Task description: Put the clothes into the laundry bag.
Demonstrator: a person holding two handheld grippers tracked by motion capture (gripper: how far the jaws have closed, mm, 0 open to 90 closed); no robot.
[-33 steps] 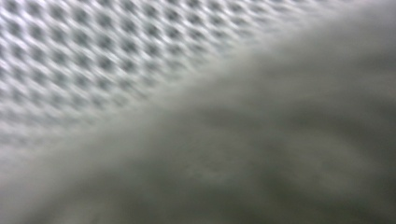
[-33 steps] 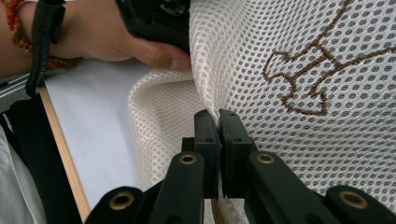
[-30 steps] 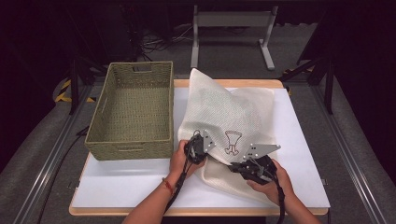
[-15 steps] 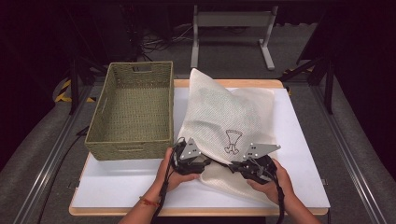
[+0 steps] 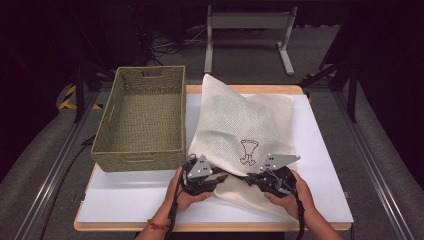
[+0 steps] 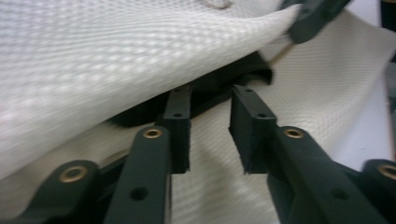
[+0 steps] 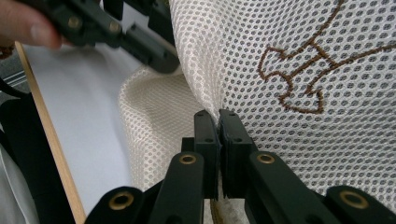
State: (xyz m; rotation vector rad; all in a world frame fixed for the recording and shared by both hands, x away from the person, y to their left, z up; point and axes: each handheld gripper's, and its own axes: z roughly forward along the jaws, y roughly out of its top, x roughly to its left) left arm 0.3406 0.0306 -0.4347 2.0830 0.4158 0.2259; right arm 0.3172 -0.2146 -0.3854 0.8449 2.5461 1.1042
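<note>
A white mesh bag (image 5: pixel 240 120) with a brown stitched emblem (image 5: pixel 247 150) lies on the white table (image 5: pixel 320 150). My right gripper (image 5: pixel 248 179) is shut on the bag's upper layer at its near edge, and the mesh (image 7: pixel 289 56) rises from between its jaws (image 7: pixel 218 114) just below the emblem (image 7: pixel 303 70). My left gripper (image 5: pixel 225 177) faces it from the left, open. Its jaws (image 6: pixel 210 93) point into the dark gap under the lifted layer (image 6: pixel 116 56), with the lower layer beneath them. The right gripper (image 6: pixel 299 23) holds that layer at the top right.
A green woven basket (image 5: pixel 145 115) stands at the left of the table, close beside the bag. The table's wooden front edge (image 7: pixel 51 140) runs just behind my hands. Dark floor and a metal stand (image 5: pixel 250 30) lie beyond.
My left gripper has come down towards the near edge and turned right, bringing its open jaws to the bag's mouth. The right gripper has kept its hold in place.
</note>
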